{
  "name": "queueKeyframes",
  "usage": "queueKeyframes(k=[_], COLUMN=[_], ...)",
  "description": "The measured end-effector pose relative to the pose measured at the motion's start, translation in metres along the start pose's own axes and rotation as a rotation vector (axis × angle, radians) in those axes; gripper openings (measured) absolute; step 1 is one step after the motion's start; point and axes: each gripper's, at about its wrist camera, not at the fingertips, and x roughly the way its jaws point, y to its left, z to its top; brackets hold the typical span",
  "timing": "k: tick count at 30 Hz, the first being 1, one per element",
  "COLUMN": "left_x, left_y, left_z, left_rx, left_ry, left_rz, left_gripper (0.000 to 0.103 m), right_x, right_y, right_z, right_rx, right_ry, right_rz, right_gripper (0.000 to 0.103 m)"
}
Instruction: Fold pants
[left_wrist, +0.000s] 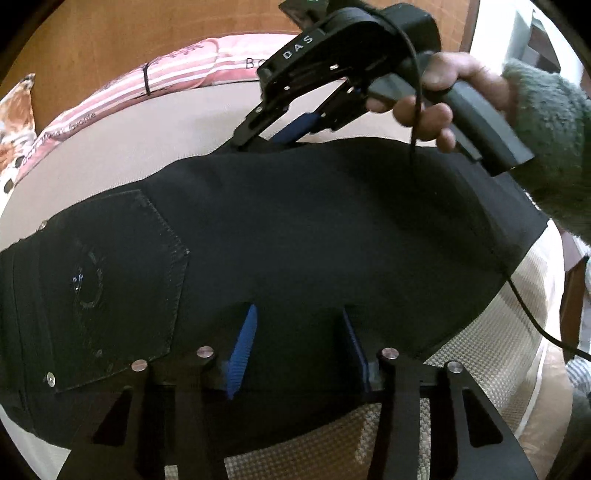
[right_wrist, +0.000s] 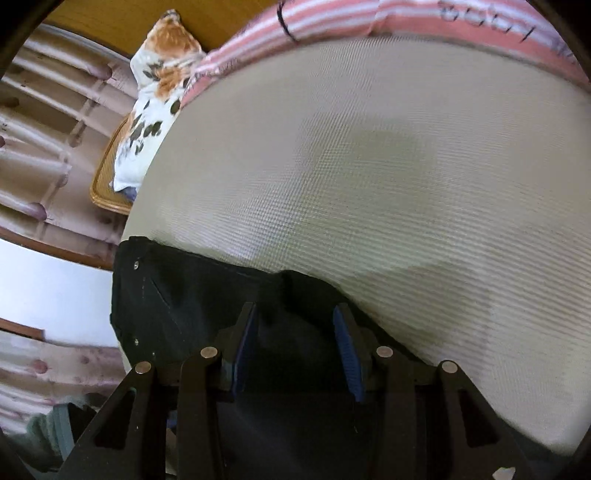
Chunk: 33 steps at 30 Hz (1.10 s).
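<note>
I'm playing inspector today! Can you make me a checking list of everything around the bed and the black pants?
Surface: beige textured mattress, mostly bare.
Job's things: black pants lying on it, back pocket facing up.
Clutter: pink striped blanket and flowery pillow at the far edge.
Grippers: left gripper over the pants, jaws apart; right gripper at the pants' far edge, held by a hand, jaws apart, fabric between them; grip unclear.
Cables: black cable hanging across the pants.
Surroundings: wooden headboard, curtains.
</note>
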Motion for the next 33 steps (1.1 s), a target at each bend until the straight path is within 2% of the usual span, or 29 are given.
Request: queueKeyframes(k=[2,6,8,12,13,15,16,17,19,23,26,31,33], left_x=[0.000,0.000,0.000,0.004,0.004,0.004,0.003,0.000,-0.008,-0.020,-0.014,0.010,0.017], left_y=[0.003,0.001,0.001,0.004,0.004,0.004,0.006,0.007,0.010,0.011,0.012,0.016,0.020], left_z=[-0.001,-0.003,-0.005,0.002,0.003,0.005,0.007,0.009,0.016,0.041,0.062,0.080,0.086], left_rx=[-0.013,-0.011,-0.014,-0.013,-0.011,-0.011,-0.015,-0.021,-0.029,-0.018,-0.018,-0.052,-0.074], left_ry=[-0.001,0.001,0.000,0.003,0.004,0.002,0.001,-0.007,-0.042,-0.108,-0.132,-0.110,-0.107], left_rz=[-0.013,-0.012,-0.014,-0.011,-0.010,-0.013,-0.016,-0.017,-0.023,0.001,0.025,0.041,0.054], left_gripper=[0.046,0.046,0.046,0.046,0.046,0.046,0.046,0.046,0.046,0.046,0.046,0.046,0.046], right_x=[0.001,-0.013,-0.014,0.000,0.000,-0.009,-0.016,-0.021,-0.031,-0.028,-0.016,0.005,0.012], right_y=[0.008,0.016,0.010,0.000,-0.003,-0.007,-0.007,-0.007,-0.007,-0.005,-0.006,-0.008,-0.009], right_z=[0.001,0.013,0.018,0.028,0.027,0.025,0.023,0.020,0.015,0.010,0.010,0.018,0.021], right_rx=[-0.028,-0.050,-0.028,-0.002,0.026,0.053,0.056,0.056,0.044,0.034,0.049,0.054,0.072], right_ry=[-0.005,-0.122,-0.168,-0.170,-0.172,-0.187,-0.192,-0.193,-0.177,-0.090,-0.038,0.025,0.057], right_rz=[0.029,-0.021,-0.049,-0.122,-0.124,-0.089,-0.086,-0.083,-0.046,0.022,0.035,0.050,0.105], right_gripper=[0.011,0.007,0.000,0.002,0.006,0.007,0.013,0.026,0.039,0.040,0.039,0.040,0.040])
